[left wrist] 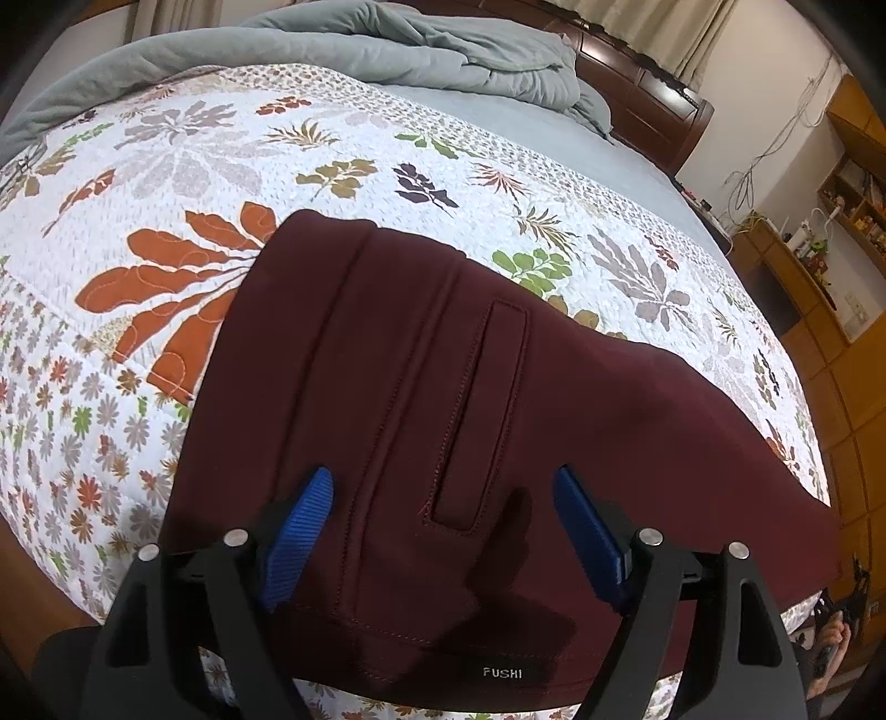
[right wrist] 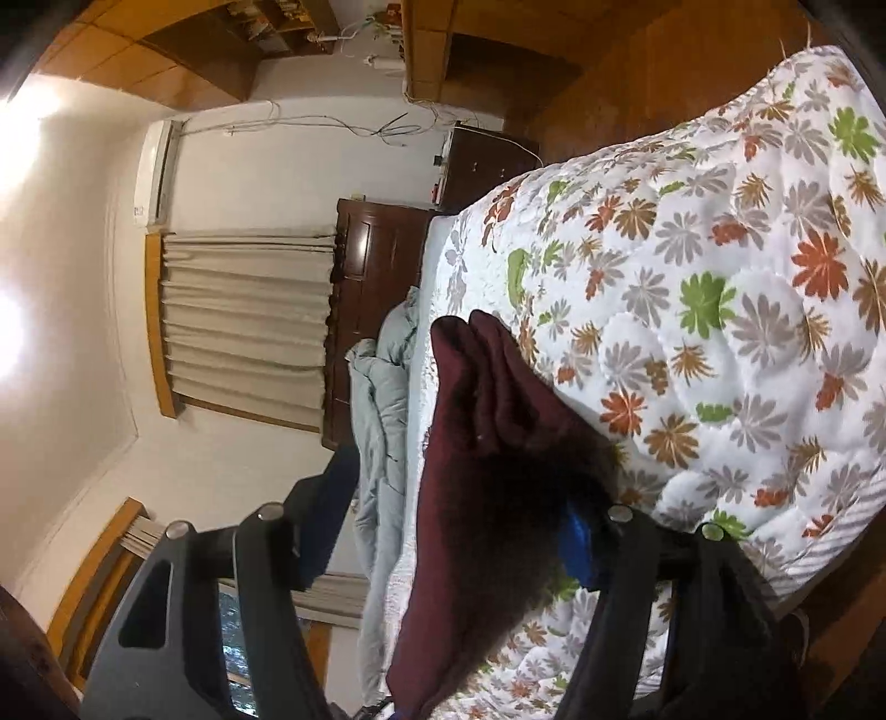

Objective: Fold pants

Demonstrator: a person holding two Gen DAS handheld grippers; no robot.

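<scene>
Spread wide, the left gripper (left wrist: 443,498) hovers empty over the pants (left wrist: 443,387) flattened on the bed (left wrist: 166,166), while the right gripper (right wrist: 443,531) straddles a fabric edge, apparently for folding, its grip unclear.

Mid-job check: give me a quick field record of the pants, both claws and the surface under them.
pants: maroon pants, lying on the bed, welt pocket facing up
surface: floral quilt over the bed
left claw: left claw open, blue pads either side of the pocket, above the fabric, not gripping
right claw: right claw has pants fabric between its fingers; grip cannot be confirmed
background: grey duvet bunched near the headboard
</scene>
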